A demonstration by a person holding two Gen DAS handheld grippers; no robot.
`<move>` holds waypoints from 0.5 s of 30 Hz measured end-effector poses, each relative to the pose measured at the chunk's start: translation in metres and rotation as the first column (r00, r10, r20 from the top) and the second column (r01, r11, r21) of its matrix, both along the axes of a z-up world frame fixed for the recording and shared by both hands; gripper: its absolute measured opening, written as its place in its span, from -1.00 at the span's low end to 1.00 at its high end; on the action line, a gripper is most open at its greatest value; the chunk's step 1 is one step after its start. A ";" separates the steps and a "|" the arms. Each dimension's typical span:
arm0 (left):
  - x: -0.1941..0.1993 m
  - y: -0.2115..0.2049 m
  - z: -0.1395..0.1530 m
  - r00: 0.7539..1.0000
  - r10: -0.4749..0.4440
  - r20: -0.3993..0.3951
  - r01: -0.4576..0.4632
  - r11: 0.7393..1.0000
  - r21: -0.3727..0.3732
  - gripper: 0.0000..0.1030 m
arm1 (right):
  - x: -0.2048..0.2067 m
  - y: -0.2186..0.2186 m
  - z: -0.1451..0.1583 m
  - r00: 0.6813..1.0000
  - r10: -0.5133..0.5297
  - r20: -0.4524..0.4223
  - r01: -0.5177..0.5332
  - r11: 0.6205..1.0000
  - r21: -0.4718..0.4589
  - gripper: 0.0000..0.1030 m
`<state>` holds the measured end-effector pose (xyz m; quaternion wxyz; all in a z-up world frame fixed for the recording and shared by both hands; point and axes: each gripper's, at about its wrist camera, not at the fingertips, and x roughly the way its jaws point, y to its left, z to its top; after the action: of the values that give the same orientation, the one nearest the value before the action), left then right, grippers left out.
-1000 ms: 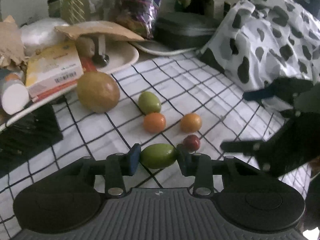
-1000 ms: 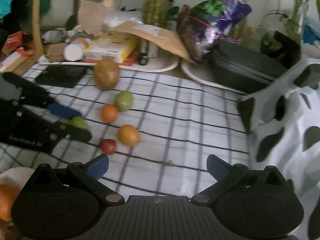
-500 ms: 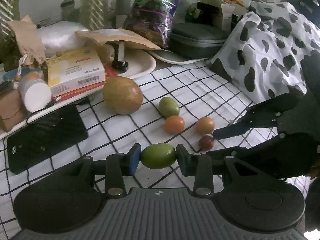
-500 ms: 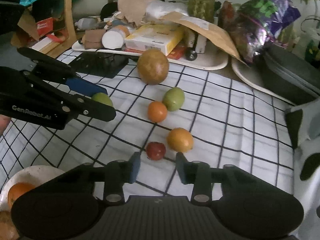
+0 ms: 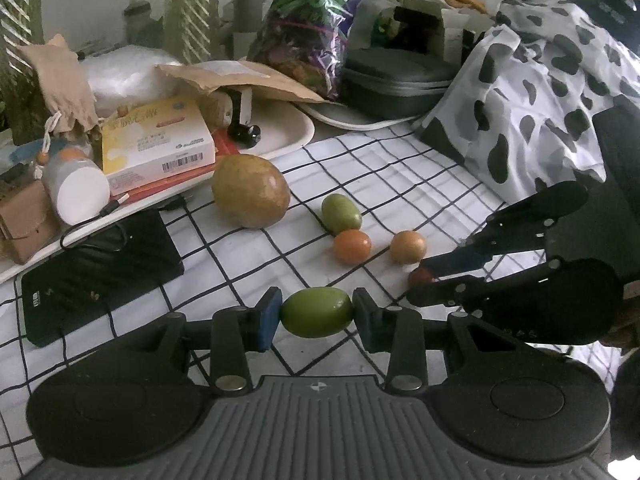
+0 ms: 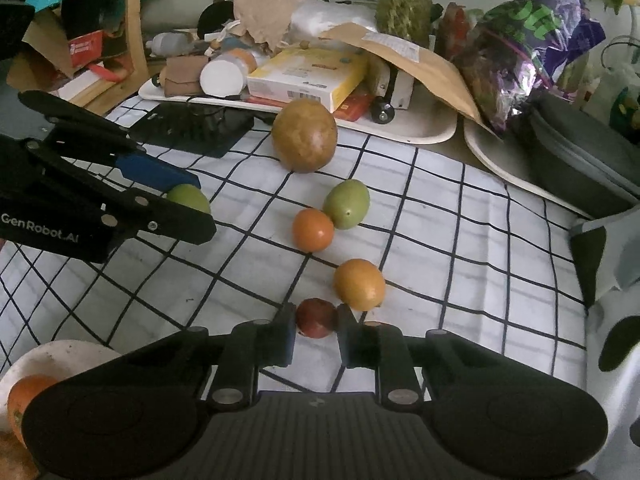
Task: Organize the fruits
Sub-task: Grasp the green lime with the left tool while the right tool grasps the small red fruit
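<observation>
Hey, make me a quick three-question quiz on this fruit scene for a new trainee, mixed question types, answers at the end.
1. True or false: the left gripper holds a green fruit between its fingers.
2. Multiple choice: which fruit sits between the right gripper's fingers? A) the big brown fruit B) the small red fruit C) the orange fruit
3. Fill in: in the right wrist view, the white bowl at the lower left holds an ______ fruit.

Key: 1 true; 2 B; 3 orange.
</observation>
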<state>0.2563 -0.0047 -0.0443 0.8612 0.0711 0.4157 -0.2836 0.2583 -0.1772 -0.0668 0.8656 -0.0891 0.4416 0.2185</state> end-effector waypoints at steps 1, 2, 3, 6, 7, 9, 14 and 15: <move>-0.002 0.000 0.002 1.000 -0.001 0.002 0.001 1.000 -0.004 -0.27 | -0.002 -0.001 0.002 1.000 -0.002 0.004 0.002 1.000 0.005 -0.58; -0.005 0.000 0.003 1.000 -0.001 0.006 0.001 1.000 -0.008 -0.27 | -0.004 -0.002 0.005 1.000 -0.005 0.010 0.005 1.000 0.009 -0.58; -0.007 -0.001 0.005 1.000 -0.001 0.008 0.002 1.000 -0.010 -0.27 | -0.006 -0.003 0.008 1.000 -0.008 0.017 0.008 1.000 0.013 -0.58; -0.017 -0.001 0.011 1.000 -0.007 0.015 0.008 1.000 -0.025 -0.27 | -0.017 -0.006 0.019 0.999 -0.015 0.031 0.013 0.999 0.046 -0.58; -0.019 -0.001 0.013 1.000 -0.005 0.016 0.005 1.000 -0.028 -0.27 | -0.021 -0.006 0.024 0.999 -0.012 0.039 0.010 0.998 0.057 -0.58; -0.026 -0.001 0.015 1.000 0.001 0.015 -0.001 0.999 -0.037 -0.27 | -0.030 -0.006 0.031 0.999 -0.007 0.051 0.003 0.997 0.075 -0.58; -0.049 -0.005 0.018 1.000 -0.003 0.005 0.003 0.999 -0.040 -0.27 | -0.049 -0.009 0.041 0.997 -0.026 0.067 0.019 0.994 0.105 -0.58; -0.054 -0.006 0.017 1.000 -0.004 0.000 0.004 0.999 -0.041 -0.27 | -0.053 -0.011 0.043 0.997 -0.032 0.070 0.024 0.994 0.111 -0.58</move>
<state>0.2020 -0.0108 -0.0270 0.8619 0.0542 0.4095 -0.2939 0.2057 -0.1879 -0.0239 0.8875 -0.0427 0.3988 0.2269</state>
